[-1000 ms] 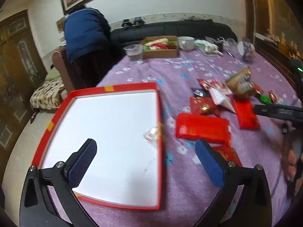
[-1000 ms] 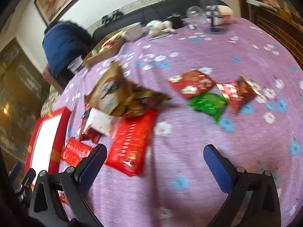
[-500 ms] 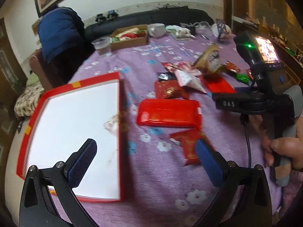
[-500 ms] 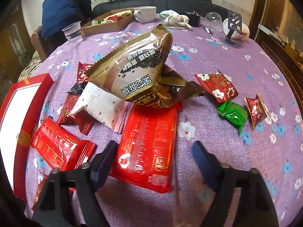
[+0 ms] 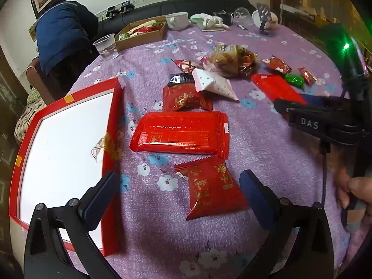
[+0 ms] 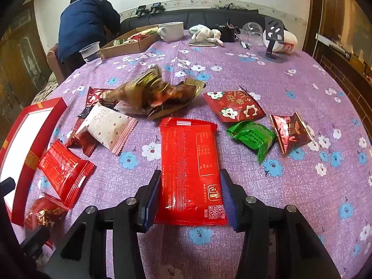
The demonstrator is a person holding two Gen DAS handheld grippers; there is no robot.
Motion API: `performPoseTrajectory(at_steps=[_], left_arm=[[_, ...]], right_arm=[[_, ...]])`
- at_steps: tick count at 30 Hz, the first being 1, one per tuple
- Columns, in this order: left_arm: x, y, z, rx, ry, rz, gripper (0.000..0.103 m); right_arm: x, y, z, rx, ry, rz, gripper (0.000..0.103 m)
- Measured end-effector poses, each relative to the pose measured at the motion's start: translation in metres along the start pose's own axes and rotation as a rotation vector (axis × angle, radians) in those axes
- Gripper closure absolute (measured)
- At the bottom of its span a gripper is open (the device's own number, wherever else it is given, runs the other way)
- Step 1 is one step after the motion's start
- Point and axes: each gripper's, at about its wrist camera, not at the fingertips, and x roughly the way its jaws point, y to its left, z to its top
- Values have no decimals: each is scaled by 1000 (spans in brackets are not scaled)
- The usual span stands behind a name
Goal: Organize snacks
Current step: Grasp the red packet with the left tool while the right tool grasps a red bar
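Closing in from both sides, the right gripper (image 6: 190, 195) has its blue pads against the long edges of a flat, glossy red rectangular snack packet (image 6: 189, 165) lying low in the middle of the right wrist view; its jaws have just been narrowing, and the pads look to be touching the film, though I cannot say how firmly. The left gripper (image 5: 179, 194) stands spread wide at the bottom of its own view, with a small red pillow-shaped snack pouch (image 5: 212, 187) lying between the fingers, untouched. The shallow red-rimmed tray with a white floor (image 5: 116, 107) fills the left of that view and appears to hold no snack yet, so sorting seems barely begun.

Risks, as I judge them: the slick wrapper may buckle or slip out sideways if squeezed only at its edges, and the packet could sag and catch on the purple flowered tablecloth (image 6: 290, 197) as it lifts. A crumpled gold-brown foil bag (image 6: 153, 90) is blurred, so its shape and resting pose are uncertain. Both tools are close together, and a hasty swing toward the tray could knock them.

The tray's left corner is cut off at the frame edge. A loose scrap of clear tape (image 5: 104, 144) on the tray rim is hard to read. The right tool's body in the left view is smeared.
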Motion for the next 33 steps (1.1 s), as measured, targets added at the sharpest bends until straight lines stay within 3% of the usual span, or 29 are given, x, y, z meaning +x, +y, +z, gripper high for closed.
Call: performPoseTrajectory(at_steps=[33], left_arm=[[23, 0, 0, -16, 35, -21, 0]], right_arm=[[1, 1, 0, -7, -7, -1, 49]])
